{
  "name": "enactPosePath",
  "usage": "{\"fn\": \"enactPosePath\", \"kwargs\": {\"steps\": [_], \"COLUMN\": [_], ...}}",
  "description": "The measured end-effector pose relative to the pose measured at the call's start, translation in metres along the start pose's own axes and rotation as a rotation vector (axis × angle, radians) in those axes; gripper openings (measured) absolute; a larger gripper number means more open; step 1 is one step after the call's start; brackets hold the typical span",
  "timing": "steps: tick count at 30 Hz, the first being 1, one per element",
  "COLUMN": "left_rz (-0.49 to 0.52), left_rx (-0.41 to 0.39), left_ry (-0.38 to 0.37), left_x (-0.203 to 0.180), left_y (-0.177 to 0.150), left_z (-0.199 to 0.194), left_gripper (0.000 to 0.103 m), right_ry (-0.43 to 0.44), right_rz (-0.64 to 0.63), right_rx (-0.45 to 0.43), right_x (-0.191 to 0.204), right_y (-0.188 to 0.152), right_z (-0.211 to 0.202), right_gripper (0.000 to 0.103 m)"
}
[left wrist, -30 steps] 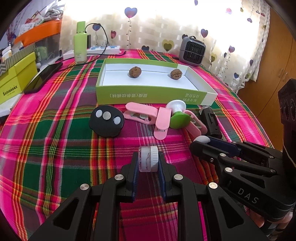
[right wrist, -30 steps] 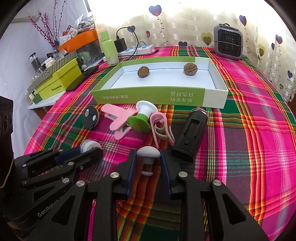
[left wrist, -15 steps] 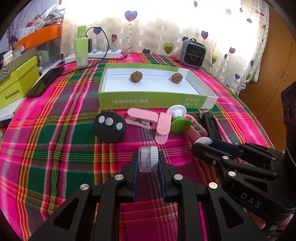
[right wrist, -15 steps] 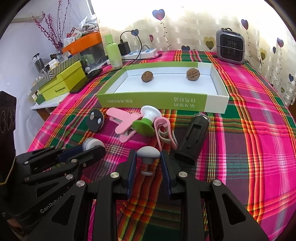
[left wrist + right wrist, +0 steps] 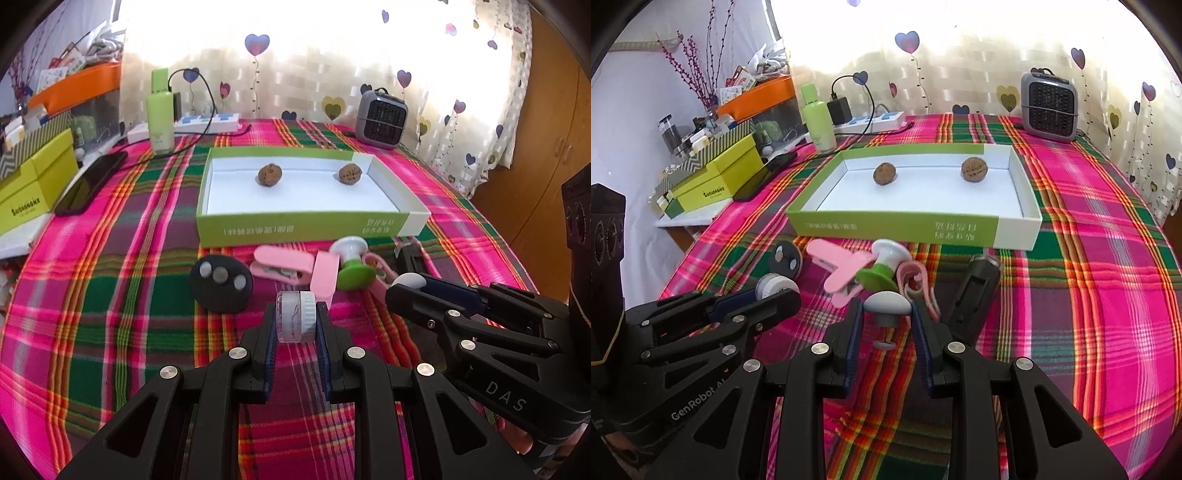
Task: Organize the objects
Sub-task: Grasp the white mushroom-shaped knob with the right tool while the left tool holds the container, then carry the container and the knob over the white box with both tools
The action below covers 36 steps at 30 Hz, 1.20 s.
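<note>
Left wrist view
Left hand-held gripper (image 5: 295,323): pinching a small clear jar with a white lid (image 5: 296,320), held on its side between the pads above the cloth.
Right hand-held gripper (image 5: 408,282): seen from the side at the right edge, a pale grey cap showing at its tips.
Table (image 5: 110,295): covered in pink, green and red plaid.
Green-and-white box (image 5: 306,225): open, lying beyond the loose items, two walnuts (image 5: 270,175) well apart on its white floor.
Black disc (image 5: 221,284): oval, three pale dots on top, just left of the jar.
Pink clips (image 5: 282,264): lying between the disc and the green-based white knob (image 5: 352,264).
Far edge: green bottle (image 5: 160,112), white power strip (image 5: 207,122), small grey heater (image 5: 382,120).
Left edge: dark phone (image 5: 90,182) beside a lime box (image 5: 37,188).

Right wrist view
Right hand-held gripper (image 5: 886,325): pressed in on a grey mushroom-shaped knob (image 5: 886,306), gripped by its cap with the stem pointing down.
Left hand-held gripper (image 5: 777,291): at lower left, the jar's white lid visible at its tips.
Black holder (image 5: 975,295): long, lying just right of the fingers; what it is, is hard to tell.
Pink loop clip (image 5: 916,278): touching the green base of the white knob.
Box: ahead of the cluster, both walnuts inside.
</note>
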State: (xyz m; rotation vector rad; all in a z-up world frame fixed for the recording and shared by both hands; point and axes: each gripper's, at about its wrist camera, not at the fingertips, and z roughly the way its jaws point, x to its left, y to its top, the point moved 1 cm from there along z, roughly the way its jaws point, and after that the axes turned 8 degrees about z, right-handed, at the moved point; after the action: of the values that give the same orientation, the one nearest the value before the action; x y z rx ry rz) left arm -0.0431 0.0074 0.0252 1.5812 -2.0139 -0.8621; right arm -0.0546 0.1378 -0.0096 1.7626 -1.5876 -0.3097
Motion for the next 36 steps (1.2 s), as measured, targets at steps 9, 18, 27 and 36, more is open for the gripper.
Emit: {"fn": "enactPosePath", "kwargs": {"steps": [9,18,27,36], "left_rz": [0.012,0.018,0.02,-0.004], "left_rx": [-0.024,-0.038,-0.041,-0.031], "left_ry": [-0.001,-0.008,0.01,0.015], "left_x": [0.002,0.006,0.016,0.03], "left_y": [0.019,0.038,0.059,0.078], "left_z": [0.0,0.006,0.022,0.047], "left_gripper": [0.017,0.017,0.017,0.017], "right_ry": [0.0,0.004,0.002,-0.012], "right_rz": [0.006,-0.007,-0.005,-0.019], "right_rx": [-0.029,-0.042,-0.044,-0.045], "right_x": [-0.003,-0.006,-0.013,-0.021], "right_y": [0.017,0.033,0.055,0.082], "right_z": [-0.003,0.001,0.017,0.037], "right_gripper": [0.027,0.027,0.027,0.027]}}
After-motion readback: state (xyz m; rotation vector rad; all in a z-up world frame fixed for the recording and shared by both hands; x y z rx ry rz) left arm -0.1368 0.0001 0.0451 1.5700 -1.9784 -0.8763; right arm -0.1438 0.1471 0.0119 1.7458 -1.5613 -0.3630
